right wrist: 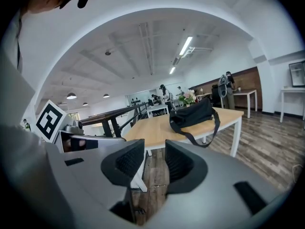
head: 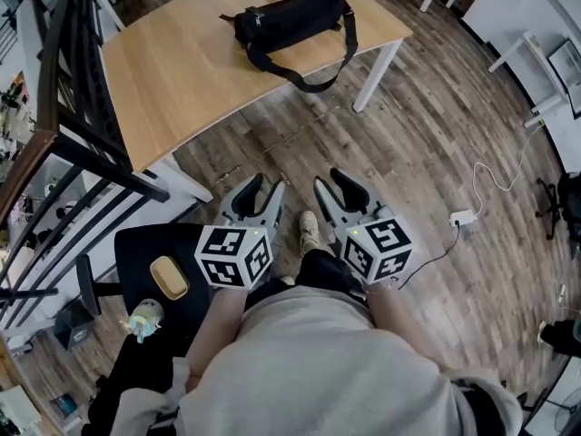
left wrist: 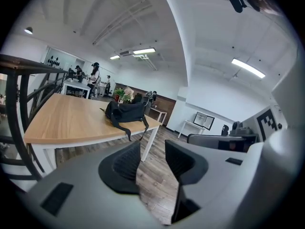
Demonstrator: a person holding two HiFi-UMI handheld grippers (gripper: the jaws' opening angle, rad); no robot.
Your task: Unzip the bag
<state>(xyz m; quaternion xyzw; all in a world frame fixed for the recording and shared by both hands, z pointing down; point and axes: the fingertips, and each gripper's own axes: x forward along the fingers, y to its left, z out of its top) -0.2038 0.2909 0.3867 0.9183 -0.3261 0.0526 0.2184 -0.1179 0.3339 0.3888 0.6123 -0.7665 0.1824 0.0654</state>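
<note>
Black bag (head: 290,16): lies on wooden table (head: 182,80), well apart from both grippers; left gripper (head: 261,193): jaws apart, empty; right gripper (head: 331,187): jaws apart, empty.

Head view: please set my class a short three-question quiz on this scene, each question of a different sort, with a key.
1. True or false: the black fabric shoulder bag lies on the light wooden table.
2. The left gripper is: A shut on the bag's strap; B open and empty; C shut on nothing.
3. Over what surface is the right gripper held?
Key: 1 true; 2 B; 3 the wood-plank floor, short of the table.
</note>
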